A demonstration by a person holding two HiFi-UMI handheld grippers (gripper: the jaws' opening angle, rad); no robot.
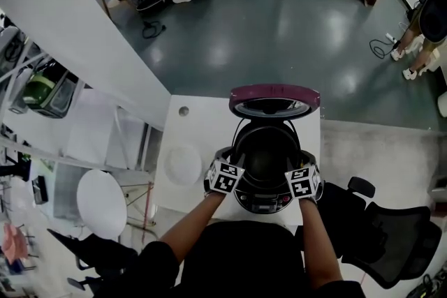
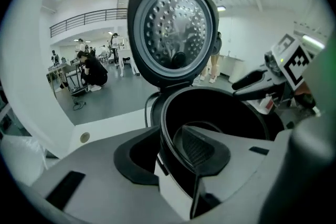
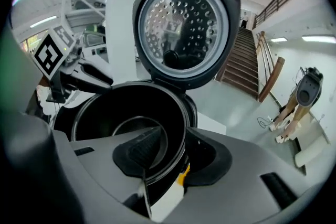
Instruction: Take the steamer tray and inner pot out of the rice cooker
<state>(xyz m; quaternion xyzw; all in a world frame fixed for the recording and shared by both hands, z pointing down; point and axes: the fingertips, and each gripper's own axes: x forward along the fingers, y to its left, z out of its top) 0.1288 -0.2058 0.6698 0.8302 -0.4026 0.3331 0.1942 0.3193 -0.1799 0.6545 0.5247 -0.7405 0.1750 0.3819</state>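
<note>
The left gripper (image 2: 168, 150) and the right gripper (image 3: 176, 155) both have jaws apart, one jaw inside the inner pot (image 2: 226, 113), one outside its rim, not squeezing yet. The pot sits in the rice cooker (image 1: 269, 202) with the lid (image 1: 274, 100) up. Holding both sides should keep it level when it comes out.

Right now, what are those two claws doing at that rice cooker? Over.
Left claw, right claw: both open, astride rim of inner pot, not clamped. Pot sits in rice cooker. Lid up, nothing blocking.
</note>
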